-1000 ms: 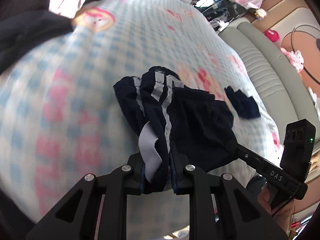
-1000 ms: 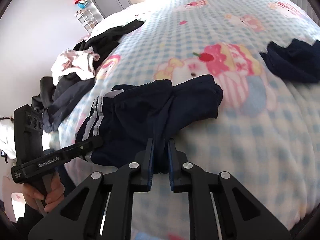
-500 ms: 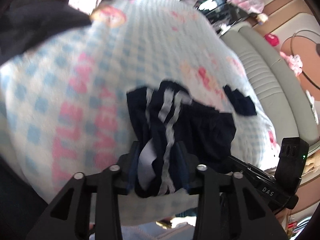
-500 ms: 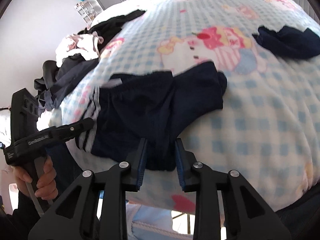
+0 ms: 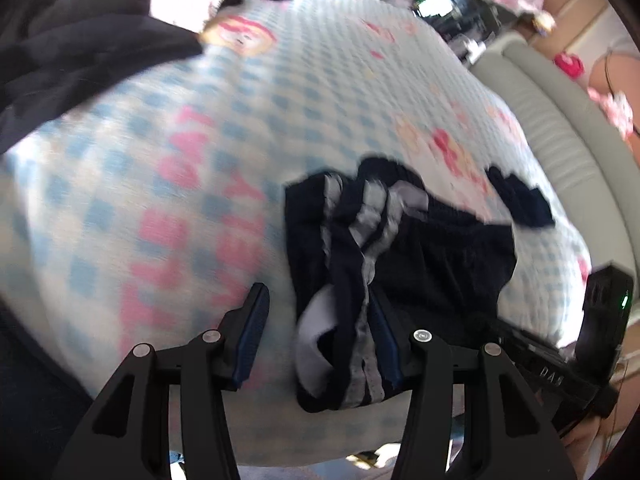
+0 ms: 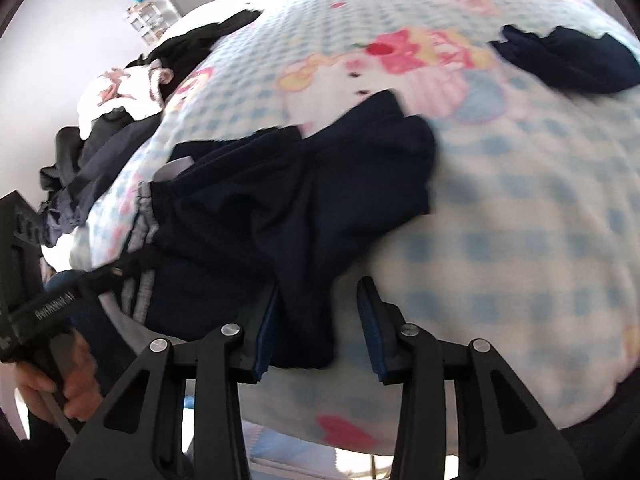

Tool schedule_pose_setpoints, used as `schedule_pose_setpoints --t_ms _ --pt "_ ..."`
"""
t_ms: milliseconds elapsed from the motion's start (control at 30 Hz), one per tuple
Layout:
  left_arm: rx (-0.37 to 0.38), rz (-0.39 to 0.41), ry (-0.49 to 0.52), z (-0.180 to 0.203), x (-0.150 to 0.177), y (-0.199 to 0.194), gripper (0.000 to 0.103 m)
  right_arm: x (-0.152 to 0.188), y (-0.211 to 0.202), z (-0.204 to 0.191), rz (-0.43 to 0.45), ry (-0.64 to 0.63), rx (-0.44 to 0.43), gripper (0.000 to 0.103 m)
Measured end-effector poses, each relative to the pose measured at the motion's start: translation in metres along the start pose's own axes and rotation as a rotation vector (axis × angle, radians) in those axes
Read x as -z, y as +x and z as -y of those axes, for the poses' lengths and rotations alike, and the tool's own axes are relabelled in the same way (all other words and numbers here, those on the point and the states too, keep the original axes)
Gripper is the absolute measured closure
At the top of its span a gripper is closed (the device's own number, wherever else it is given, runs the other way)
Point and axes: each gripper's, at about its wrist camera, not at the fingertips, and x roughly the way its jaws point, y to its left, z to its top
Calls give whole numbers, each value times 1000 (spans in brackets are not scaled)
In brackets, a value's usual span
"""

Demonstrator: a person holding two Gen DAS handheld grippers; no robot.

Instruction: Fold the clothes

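"DA" partly legible on right gripper (image 5: 560,376).

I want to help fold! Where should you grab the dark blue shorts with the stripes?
Probably the striped waistband end of the shorts, hanging over the blanket's near edge. It lies bunched between the open left gripper, so come straight in from that edge.

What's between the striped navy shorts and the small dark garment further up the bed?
Bare blanket only, printed with a pink cartoon figure, separates the striped navy shorts from the small dark garment. Clearest in the right wrist view.
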Motion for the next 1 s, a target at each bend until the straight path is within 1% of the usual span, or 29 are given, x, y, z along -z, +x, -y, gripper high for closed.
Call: schedule_pose_setpoints --t_ms 100,133,200,267,333,367,400,467,567,633,733,800,833,900,933,1000 --pt "-18 34 4 1 -1 -5 49 1 -9 -1 28 5 -11 63" --pt "2 38 20 3 -1 -6 49 1 -13 -3 42 2 -15 63" --pt "42 19 50 12 2 -3 47 -1 -18 -8 65 -5 -29 63" --pt "15 -23 95 20 8 7 47 -2 -16 -16 71 -23 -33 61" --pt "-52 -52 131 23 10 16 47 0 -6 -23 45 -48 -9 60" --pt "-86 -63 134 21 9 20 47 2 2 -25 21 -60 11 60" --pt "-103 -71 115 16 8 21 47 4 6 -23 10 -59 20 60" --pt "-73 -67 45 2 5 17 47 7 5 -17 16 -39 17 62" --pt "-23 -46 22 0 5 12 48 5 -10 -4 56 5 43 63" --pt "10 -32 7 -2 5 9 49 2 -20 1 80 28 43 61" --pt "60 -11 -16 -4 4 4 49 0 -29 -1 109 32 16 61" --pt "94 3 -31 -6 4 0 48 0 -24 -10 99 11 -7 60" --pt "104 6 -36 -6 4 -1 48 0 -20 -13 89 3 1 60" --pt "31 -41 -16 -7 7 10 48 4 -11 -16 62 -13 37 60" --pt "-13 -47 -11 -9 7 12 49 6 -7 -17 48 -20 54 60" --pt "-24 -30 -34 -17 6 5 49 9 -5 -9 36 8 57 60"
